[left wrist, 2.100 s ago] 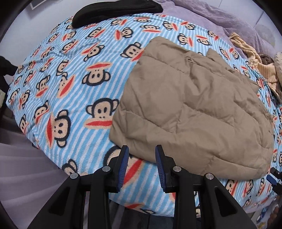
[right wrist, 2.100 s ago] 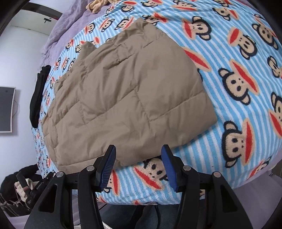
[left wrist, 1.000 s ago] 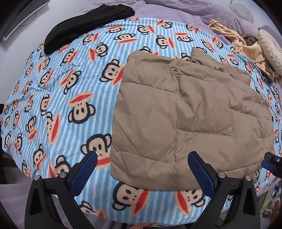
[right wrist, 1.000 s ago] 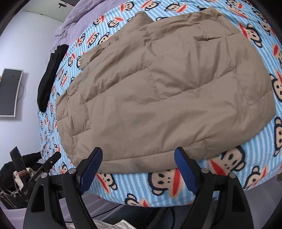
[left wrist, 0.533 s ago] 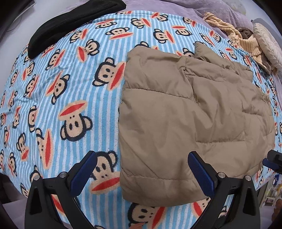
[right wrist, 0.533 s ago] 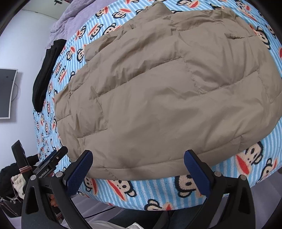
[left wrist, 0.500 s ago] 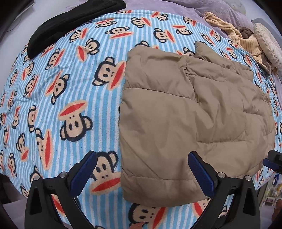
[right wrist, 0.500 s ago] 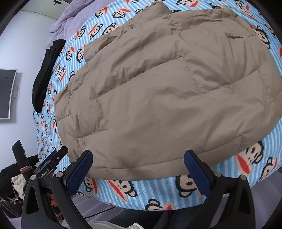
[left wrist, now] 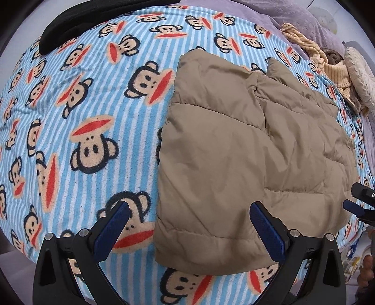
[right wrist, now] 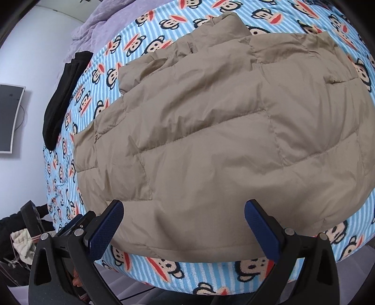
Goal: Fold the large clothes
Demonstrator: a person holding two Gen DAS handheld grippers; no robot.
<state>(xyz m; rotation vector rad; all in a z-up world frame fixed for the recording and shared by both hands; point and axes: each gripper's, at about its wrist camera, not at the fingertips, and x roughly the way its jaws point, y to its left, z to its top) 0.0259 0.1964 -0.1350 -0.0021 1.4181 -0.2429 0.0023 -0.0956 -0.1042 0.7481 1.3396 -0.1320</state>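
Observation:
A tan quilted puffer jacket (left wrist: 253, 150) lies folded flat on a blue striped monkey-print blanket (left wrist: 93, 93). My left gripper (left wrist: 189, 225) hangs wide open above the jacket's near left corner, nothing between its blue pads. In the right wrist view the same jacket (right wrist: 222, 131) fills most of the frame, and my right gripper (right wrist: 182, 223) is wide open over its near hem, holding nothing. The right gripper's tip (left wrist: 358, 206) shows at the right edge of the left wrist view.
A black garment (left wrist: 93, 18) lies at the blanket's far left. A yellow knit piece (left wrist: 328, 63) and a cream cushion (left wrist: 358, 75) sit at the far right, on a lilac bedspread (left wrist: 269, 11). A wall monitor (right wrist: 9, 117) hangs left. The bed's edge runs just below both grippers.
Both grippers went from narrow to wide open, then moved closer over the jacket's near edge. The jacket itself lies as before.

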